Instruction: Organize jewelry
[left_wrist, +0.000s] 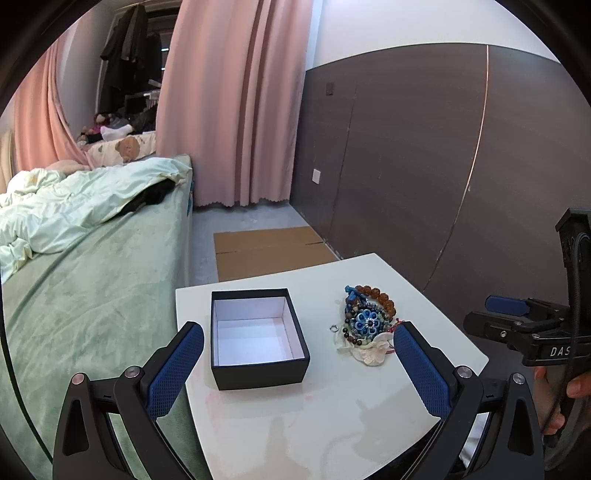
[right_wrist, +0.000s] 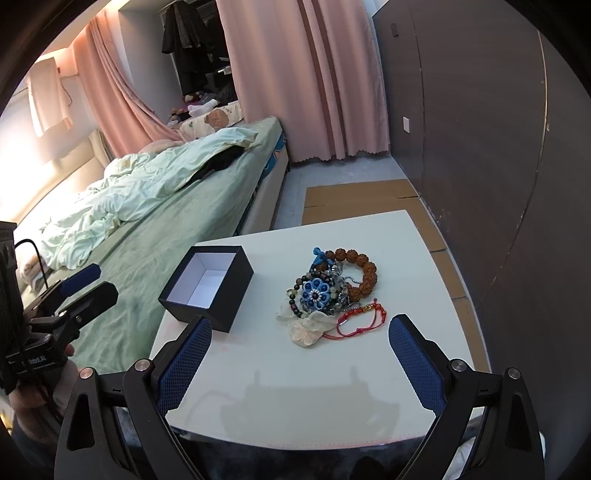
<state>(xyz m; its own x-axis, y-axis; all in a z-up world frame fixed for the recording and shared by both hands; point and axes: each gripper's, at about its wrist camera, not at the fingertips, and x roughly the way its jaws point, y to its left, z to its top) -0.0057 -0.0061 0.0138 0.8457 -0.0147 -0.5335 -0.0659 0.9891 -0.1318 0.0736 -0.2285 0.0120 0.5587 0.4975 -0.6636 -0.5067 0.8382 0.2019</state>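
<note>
Both grippers, left gripper and right gripper, gape empty; one box, perhaps five tangled bracelets

Open box on table, jewelry pile just right

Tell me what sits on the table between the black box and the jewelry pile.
Almost nothing: in the left wrist view one small silver ring lies on the white table, near the jewelry pile; the stretch toward the black box is bare.
</note>
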